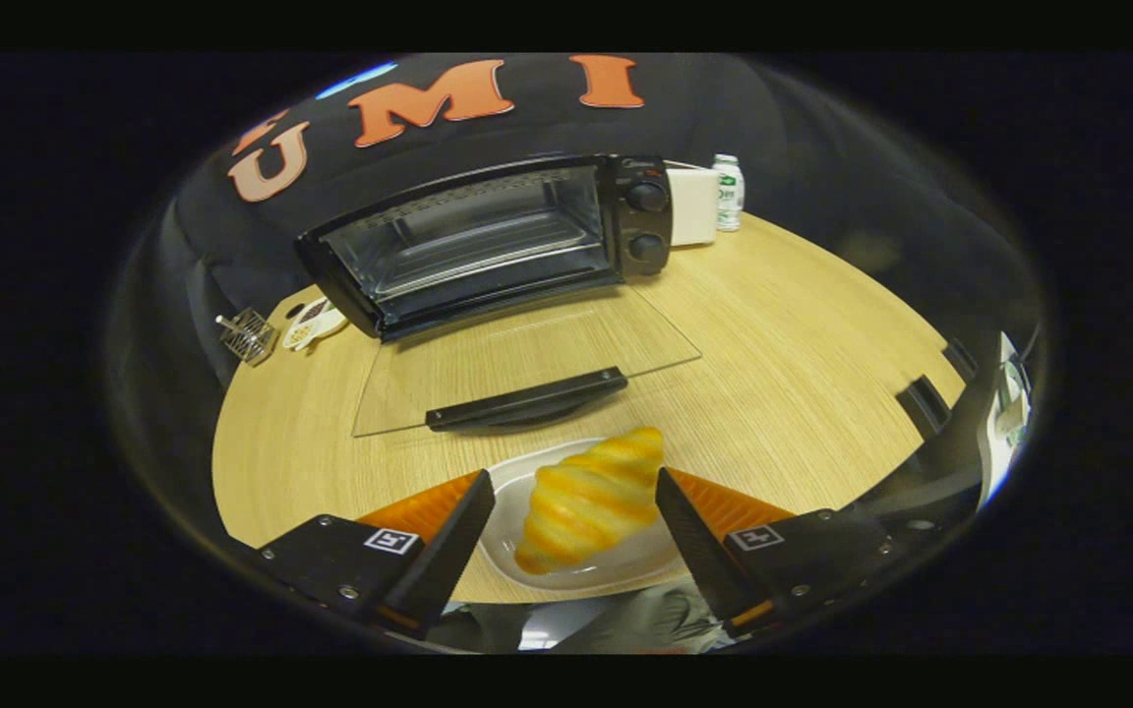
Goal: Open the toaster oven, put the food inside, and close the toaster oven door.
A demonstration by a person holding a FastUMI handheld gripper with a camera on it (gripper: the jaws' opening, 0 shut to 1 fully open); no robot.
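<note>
Light, probably soft croissant [588, 500] on white plate [626, 565] before the open toaster oven [488, 241], between wide-spread gripper [574, 511] fingers, neither touching; best pinched gently across its thick middle.

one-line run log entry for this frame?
toaster oven: door open flat | croissant on plate, between fingers | gripper: open, not gripping | next: likely grasp
</note>
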